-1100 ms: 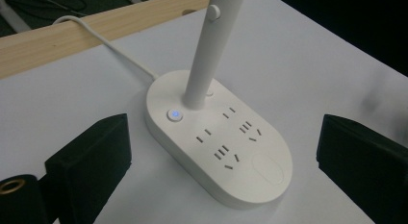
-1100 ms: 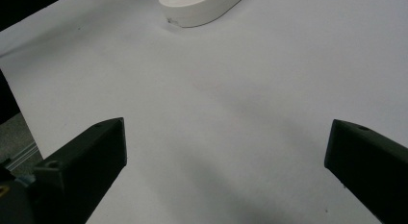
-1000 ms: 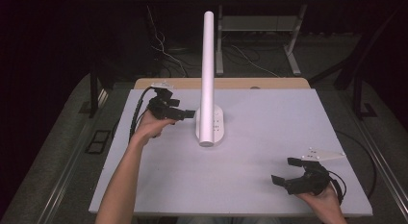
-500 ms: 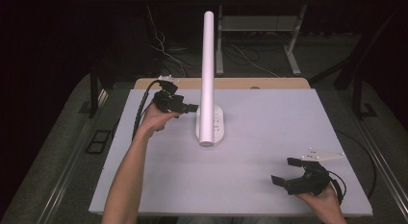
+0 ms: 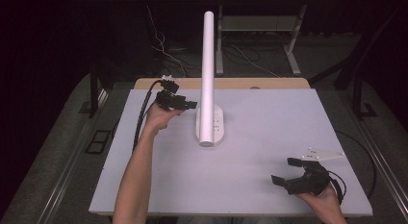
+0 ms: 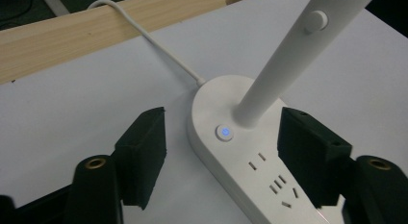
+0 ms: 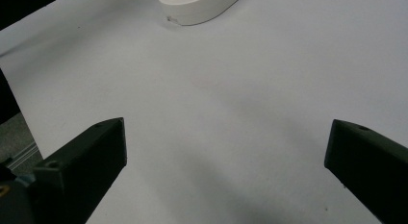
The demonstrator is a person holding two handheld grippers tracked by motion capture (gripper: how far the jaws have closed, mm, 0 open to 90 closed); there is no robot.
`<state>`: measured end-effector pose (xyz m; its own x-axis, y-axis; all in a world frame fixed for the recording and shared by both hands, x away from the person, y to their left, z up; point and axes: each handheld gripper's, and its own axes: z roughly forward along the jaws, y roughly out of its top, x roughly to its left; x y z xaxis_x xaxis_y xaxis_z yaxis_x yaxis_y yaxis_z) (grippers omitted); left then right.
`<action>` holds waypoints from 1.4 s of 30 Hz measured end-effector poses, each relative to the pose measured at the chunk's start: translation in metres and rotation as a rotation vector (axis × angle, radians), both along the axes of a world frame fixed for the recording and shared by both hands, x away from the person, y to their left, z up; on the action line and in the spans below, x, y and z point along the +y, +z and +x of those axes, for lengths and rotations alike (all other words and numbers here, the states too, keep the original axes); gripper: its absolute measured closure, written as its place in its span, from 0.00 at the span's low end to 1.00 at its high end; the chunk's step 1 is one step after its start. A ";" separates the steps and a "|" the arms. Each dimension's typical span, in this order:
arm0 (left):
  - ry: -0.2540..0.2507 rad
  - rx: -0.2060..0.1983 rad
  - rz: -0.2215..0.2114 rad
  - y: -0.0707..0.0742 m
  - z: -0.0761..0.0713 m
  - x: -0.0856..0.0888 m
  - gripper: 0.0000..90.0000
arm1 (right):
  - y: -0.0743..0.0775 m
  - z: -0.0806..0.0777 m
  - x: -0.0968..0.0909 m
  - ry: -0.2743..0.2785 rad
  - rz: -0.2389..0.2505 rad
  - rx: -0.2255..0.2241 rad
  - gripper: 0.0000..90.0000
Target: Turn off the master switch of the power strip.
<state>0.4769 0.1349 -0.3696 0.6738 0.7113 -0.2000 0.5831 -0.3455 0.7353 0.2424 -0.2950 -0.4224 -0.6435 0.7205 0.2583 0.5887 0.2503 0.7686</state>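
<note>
The left hand-held gripper (image 5: 185,105) hovers just beside the white lamp base (image 6: 240,152), its jaws spread wide and nothing between them. In the left gripper view the oval base sits directly ahead of and between the two jaws, with the round power button (image 6: 224,132) glowing blue just in front of the foot of the lamp's white stem (image 6: 284,65), and socket slots farther along the base toward the gripper's right jaw. A second round button (image 6: 316,20) sits higher up the stem. A white cord (image 6: 154,43) runs from the far end of the base back over the wooden edge (image 6: 57,39) of the table (image 5: 269,137). The step in hand looks like the approach to the lamp, most likely to press the glowing button or to take hold of the stem. The next move calls for lowering and steering one jaw tip onto the button, or else closing the jaws around the stem, without shoving the base. The right hand-held gripper (image 5: 288,171) rests well apart, near the person's edge of the table, its jaws also spread with nothing held; the end of the base lies far ahead of it.
</note>
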 end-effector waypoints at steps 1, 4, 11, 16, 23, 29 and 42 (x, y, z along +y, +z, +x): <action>0.004 -0.001 -0.006 -0.001 0.001 0.000 0.41 | 0.000 0.000 0.000 0.000 0.000 0.000 0.01; 0.012 0.000 -0.018 -0.002 0.002 -0.001 0.47 | 0.000 0.000 0.000 0.002 0.000 0.001 0.01; 0.036 0.004 -0.074 -0.009 0.005 -0.004 0.60 | 0.000 0.000 0.000 0.004 -0.003 0.004 0.01; 0.032 0.019 -0.090 -0.011 0.007 -0.006 0.70 | 0.000 0.000 0.000 0.003 -0.005 0.004 0.01; 0.019 0.046 -0.122 -0.015 0.008 -0.008 0.82 | -0.001 0.001 0.000 0.003 -0.011 0.003 0.01; 0.016 0.049 -0.111 -0.019 0.008 -0.012 0.98 | -0.001 0.000 0.000 0.001 -0.011 0.001 0.01; 0.011 0.064 -0.094 -0.028 0.010 -0.021 0.99 | -0.002 0.001 0.001 0.009 -0.012 0.000 0.01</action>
